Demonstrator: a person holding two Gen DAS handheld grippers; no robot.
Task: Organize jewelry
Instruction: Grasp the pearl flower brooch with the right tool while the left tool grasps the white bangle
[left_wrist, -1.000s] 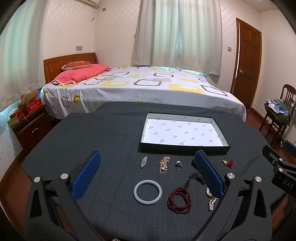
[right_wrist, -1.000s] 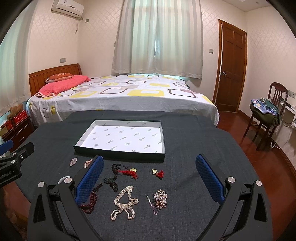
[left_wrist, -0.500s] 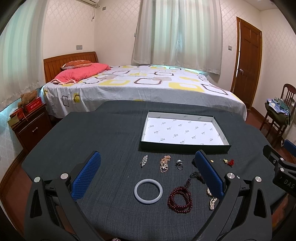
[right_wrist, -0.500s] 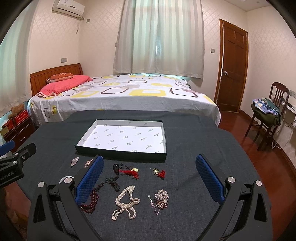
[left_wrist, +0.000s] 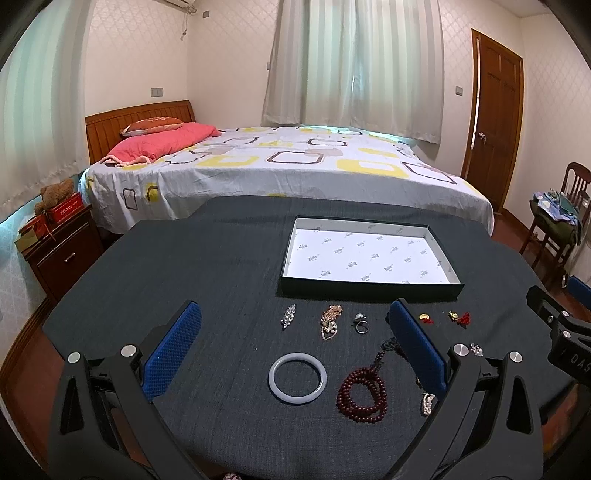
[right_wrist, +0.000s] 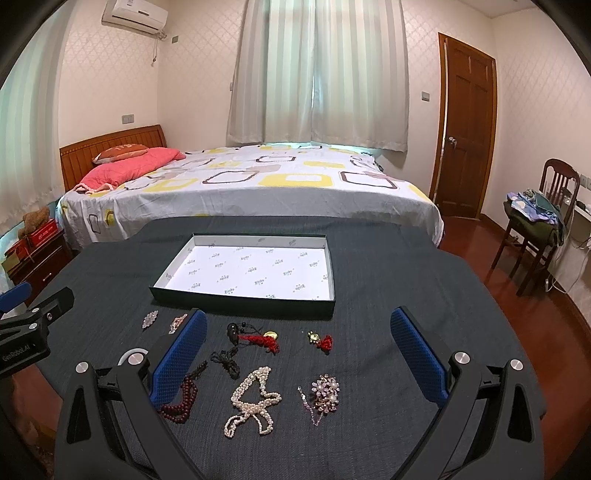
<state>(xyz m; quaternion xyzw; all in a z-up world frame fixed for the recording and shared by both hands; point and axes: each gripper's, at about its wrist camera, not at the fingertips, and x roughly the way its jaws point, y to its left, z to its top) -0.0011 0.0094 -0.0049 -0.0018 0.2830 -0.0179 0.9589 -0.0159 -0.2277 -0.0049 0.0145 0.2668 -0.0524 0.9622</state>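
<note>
Since a second ago both views have slid only slightly: the jewelry and the box sit a touch higher and farther off in each picture, so both grippers have drawn back a little, and nothing on the table has been moved. The left gripper (left_wrist: 293, 347) hangs over the dark table (left_wrist: 184, 266) with its blue fingers spread wide and nothing between them; below the gap lie a pale bangle (left_wrist: 297, 378) and, just to its right, a coil of dark red beads (left_wrist: 362, 397). Farther back runs a row of small pieces: a silver brooch (left_wrist: 288, 315), a gold chain (left_wrist: 330, 321) and a ring (left_wrist: 361, 324), all just in front of the box (left_wrist: 369, 289), which is open and lined with white printed paper. The right gripper (right_wrist: 298, 354) is likewise wide open and empty. Between its fingers lie a pearl necklace (right_wrist: 253, 400), a flower brooch (right_wrist: 325, 391) beside it, a black cord knot (right_wrist: 226, 360), a red tassel charm (right_wrist: 260, 339) and a smaller red charm (right_wrist: 320, 340). All the jewelry rests on the cloth outside the box. A bed (right_wrist: 258, 184) stands behind the table.
</note>
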